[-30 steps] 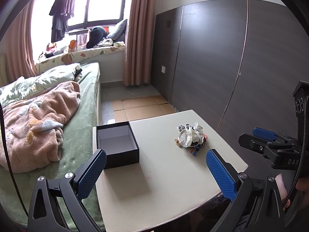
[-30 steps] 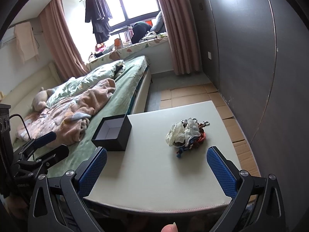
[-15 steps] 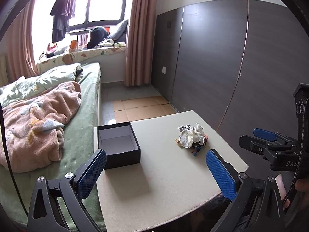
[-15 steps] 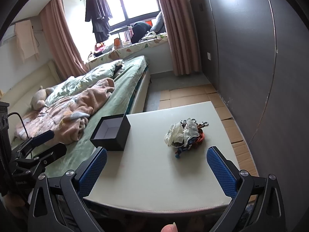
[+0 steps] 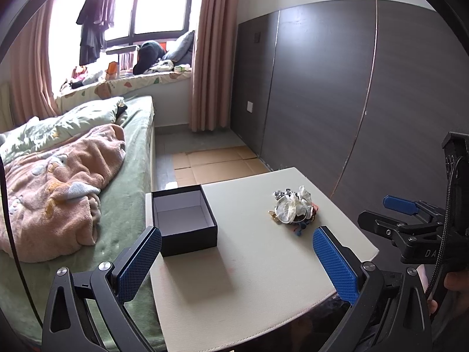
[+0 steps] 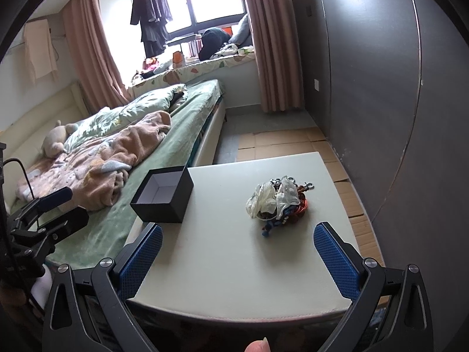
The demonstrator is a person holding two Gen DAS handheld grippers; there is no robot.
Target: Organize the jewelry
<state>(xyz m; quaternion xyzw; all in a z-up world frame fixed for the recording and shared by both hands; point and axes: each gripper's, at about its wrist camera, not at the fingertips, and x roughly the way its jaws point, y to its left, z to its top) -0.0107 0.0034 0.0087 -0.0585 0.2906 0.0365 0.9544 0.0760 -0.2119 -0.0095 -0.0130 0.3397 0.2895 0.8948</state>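
A tangled heap of jewelry (image 5: 294,210) (image 6: 277,202), with white crumpled wrapping and red and blue bits, lies on the cream table (image 5: 249,270) (image 6: 234,252) toward its right side. An open black box (image 5: 184,220) (image 6: 162,195) with a pale, bare inside stands at the table's left edge. My left gripper (image 5: 237,264) hovers open over the near edge, well short of both. My right gripper (image 6: 239,259) is open too, above the near edge, the heap ahead between its fingers. Each gripper shows in the other's view, the right one (image 5: 401,220) and the left one (image 6: 49,208).
A green bed (image 5: 123,199) with a pink blanket (image 5: 55,182) runs along the table's left side. A dark panelled wall (image 5: 337,102) stands close on the right. Cardboard sheets (image 5: 217,161) cover the floor beyond the table. A fingertip (image 6: 258,346) shows at the bottom.
Both views shifted only slightly; the cameras drew back a touch from the table. Both grippers stayed open and nothing on the table moved.
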